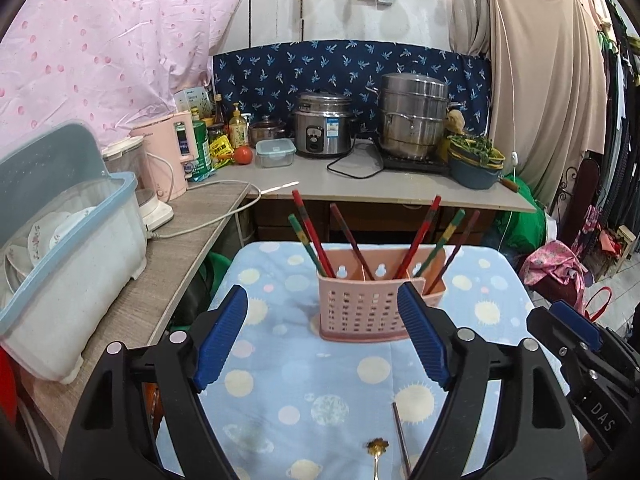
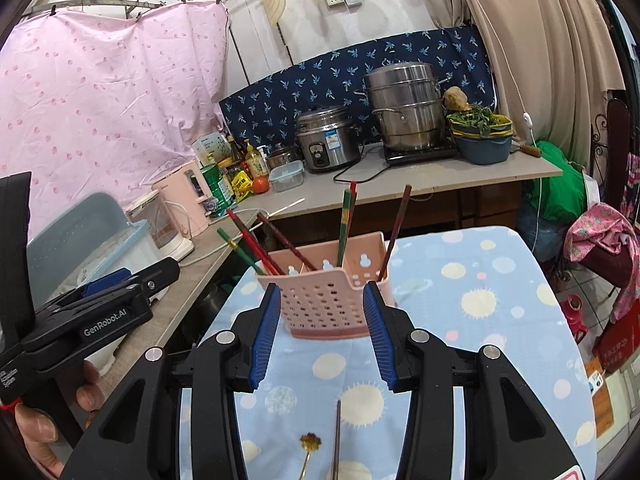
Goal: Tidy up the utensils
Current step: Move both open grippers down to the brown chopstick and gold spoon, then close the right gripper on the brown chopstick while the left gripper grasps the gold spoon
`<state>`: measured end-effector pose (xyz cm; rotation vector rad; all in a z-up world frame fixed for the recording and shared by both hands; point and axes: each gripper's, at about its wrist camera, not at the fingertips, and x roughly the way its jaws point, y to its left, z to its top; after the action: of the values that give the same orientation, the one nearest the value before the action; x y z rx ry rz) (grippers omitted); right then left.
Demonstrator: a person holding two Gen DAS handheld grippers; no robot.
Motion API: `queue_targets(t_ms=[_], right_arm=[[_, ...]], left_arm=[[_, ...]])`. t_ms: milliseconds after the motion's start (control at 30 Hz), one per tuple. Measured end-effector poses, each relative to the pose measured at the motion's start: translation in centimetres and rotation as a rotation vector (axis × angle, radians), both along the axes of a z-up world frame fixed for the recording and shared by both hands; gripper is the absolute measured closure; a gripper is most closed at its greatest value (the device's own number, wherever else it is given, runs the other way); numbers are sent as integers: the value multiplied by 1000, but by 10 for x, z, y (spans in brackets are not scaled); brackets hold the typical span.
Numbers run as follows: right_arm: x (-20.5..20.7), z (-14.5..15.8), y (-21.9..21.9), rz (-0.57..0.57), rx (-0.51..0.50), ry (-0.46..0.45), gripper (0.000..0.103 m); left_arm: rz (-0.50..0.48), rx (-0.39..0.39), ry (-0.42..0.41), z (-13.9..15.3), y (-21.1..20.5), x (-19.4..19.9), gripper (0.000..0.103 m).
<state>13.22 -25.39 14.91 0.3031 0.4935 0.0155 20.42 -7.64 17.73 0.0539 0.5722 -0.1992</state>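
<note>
**Pink holder near the far edge, both grippers empty over the cloth**

A small table covered by a blue planet-print cloth (image 1: 312, 400) is seen from both wrists; its far edge lies just behind the pink perforated utensil holder (image 1: 370, 308), and beyond that edge a gap is left before the grey counter (image 1: 360, 188); to the left, a wood-grain shelf (image 1: 160, 280) runs alongside the cloth; the right side of the cloth is left bare up to its rounded edge.

The left gripper (image 1: 326, 336) is held with its jaws spread wide, nothing being gripped; the holder is framed between its blue pads (image 1: 222, 336) without being touched. The right gripper (image 2: 322, 336) is held with a narrower gap, likewise empty; the holder stands just beyond its fingertips, apart from them.

In the holder, red, green and dark chopsticks (image 1: 314, 240) are stood leaning outward, some to the left and some to the right. On the cloth nearer the cameras, a gold flower-topped spoon (image 1: 377, 450) and a single dark chopstick (image 1: 401, 440) are laid side by side, apart from the holder.

On the shelf, a pale dish bin with a blue rim (image 1: 76, 264) is stood, plates (image 1: 48, 232) being stacked inside; on the counter, a rice cooker (image 1: 322, 124), a steel steamer pot (image 1: 414, 114) and a clear lidded box (image 1: 275, 153) are set.
</note>
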Motion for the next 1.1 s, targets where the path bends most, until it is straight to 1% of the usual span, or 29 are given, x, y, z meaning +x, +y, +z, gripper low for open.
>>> queue_targets(t_ms=[200, 433, 600, 800, 967, 1100], right_arm=[[-22, -14, 5, -2, 5, 23, 61], [-41, -25, 7, -2, 21, 45, 61], [-54, -43, 15, 7, 1, 82, 61], [-77, -77, 31, 20, -36, 163, 61], [-95, -115, 40, 38, -13, 256, 61], [-110, -143, 50, 45, -30, 316, 61]], left_arm=[[-4, 22, 37, -20, 4, -15, 29], [-3, 28, 64, -37, 12, -34, 29], [1, 37, 95, -52, 16, -46, 29], [9, 57, 151, -82, 24, -60, 29], [14, 80, 210, -113, 34, -73, 29], [8, 96, 248, -137, 43, -85, 29]])
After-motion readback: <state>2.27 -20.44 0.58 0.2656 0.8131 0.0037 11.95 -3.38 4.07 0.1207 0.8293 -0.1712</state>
